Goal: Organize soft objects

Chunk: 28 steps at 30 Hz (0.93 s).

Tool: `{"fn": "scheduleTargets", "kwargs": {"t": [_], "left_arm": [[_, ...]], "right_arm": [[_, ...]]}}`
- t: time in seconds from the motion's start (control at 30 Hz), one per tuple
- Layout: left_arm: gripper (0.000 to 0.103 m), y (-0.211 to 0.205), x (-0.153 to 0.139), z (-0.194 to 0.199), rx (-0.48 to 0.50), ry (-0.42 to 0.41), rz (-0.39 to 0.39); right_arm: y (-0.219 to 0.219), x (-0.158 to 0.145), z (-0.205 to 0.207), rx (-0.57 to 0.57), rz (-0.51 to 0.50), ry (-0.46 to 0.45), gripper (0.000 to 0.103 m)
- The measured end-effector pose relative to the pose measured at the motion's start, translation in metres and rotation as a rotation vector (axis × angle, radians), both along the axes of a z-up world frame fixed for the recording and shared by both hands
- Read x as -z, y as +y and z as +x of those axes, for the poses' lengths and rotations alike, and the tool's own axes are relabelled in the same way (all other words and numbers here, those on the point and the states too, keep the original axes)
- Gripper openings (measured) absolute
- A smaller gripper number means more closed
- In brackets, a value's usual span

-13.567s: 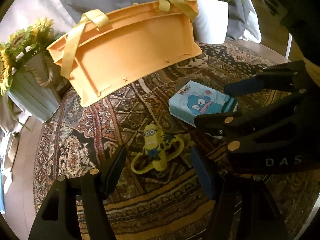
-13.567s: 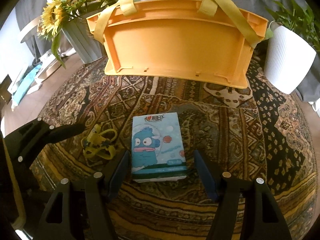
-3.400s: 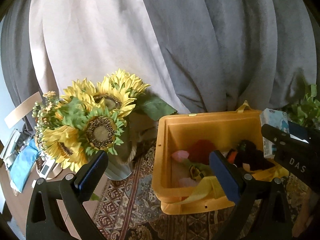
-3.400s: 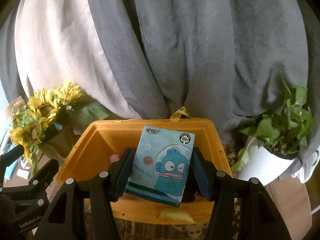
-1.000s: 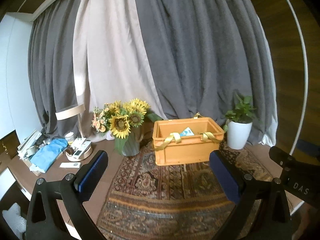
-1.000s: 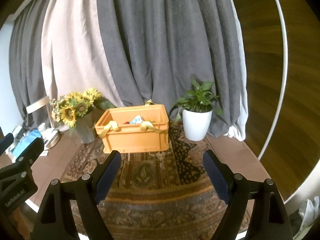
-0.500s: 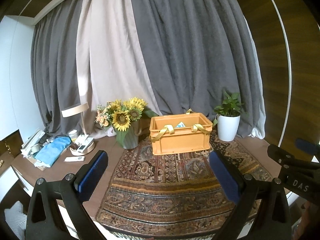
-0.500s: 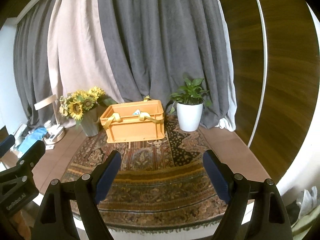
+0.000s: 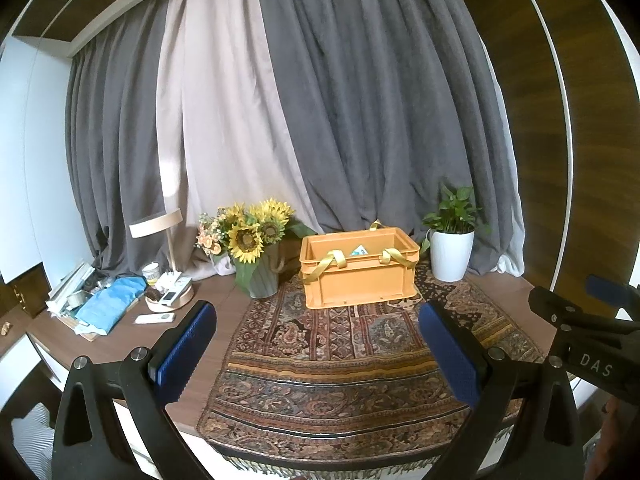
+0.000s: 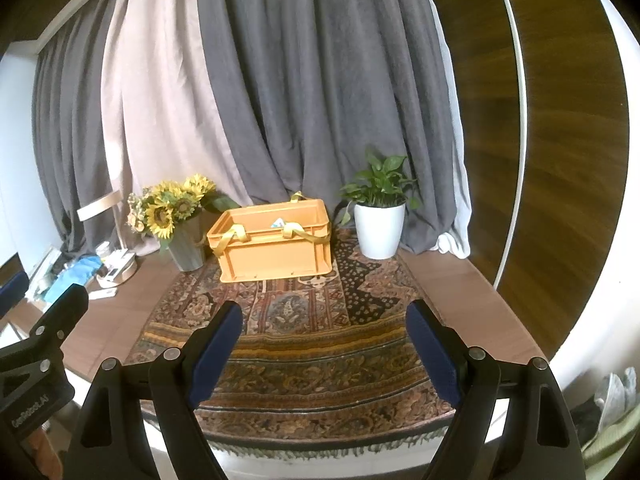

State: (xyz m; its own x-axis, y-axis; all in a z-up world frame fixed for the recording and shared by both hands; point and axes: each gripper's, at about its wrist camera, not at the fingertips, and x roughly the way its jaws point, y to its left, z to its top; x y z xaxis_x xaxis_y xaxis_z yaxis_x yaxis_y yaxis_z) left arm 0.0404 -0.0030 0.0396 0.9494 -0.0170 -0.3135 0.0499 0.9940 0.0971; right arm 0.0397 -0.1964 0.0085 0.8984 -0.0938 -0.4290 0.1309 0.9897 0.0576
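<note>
I hold both the left gripper point(image 9: 316, 354) and right gripper point(image 10: 324, 346) spread and empty, level, clear of the rug. The orange crate point(image 10: 276, 246) sits mid-frame, blue packet point(image 10: 279, 223) inside.

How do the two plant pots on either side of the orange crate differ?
The sunflower pot is grey-green and ribbed; the white pot is smooth and bright. The sunflower pot holds yellow blooms, the white pot only green leaves. The sunflower pot stands left of the orange crate, at the rug's edge; the white pot stands right of it. Both stand upright before the curtains.
</note>
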Motion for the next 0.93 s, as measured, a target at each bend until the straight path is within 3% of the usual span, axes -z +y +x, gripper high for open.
{"fn": "scheduleTargets", "kwargs": {"t": [0.93], "left_arm": [[0.103, 0.000, -0.003, -0.010, -0.011, 0.004, -0.009]], "right_arm": [[0.002, -0.004, -0.012, -0.009, -0.004, -0.005, 0.085]]}}
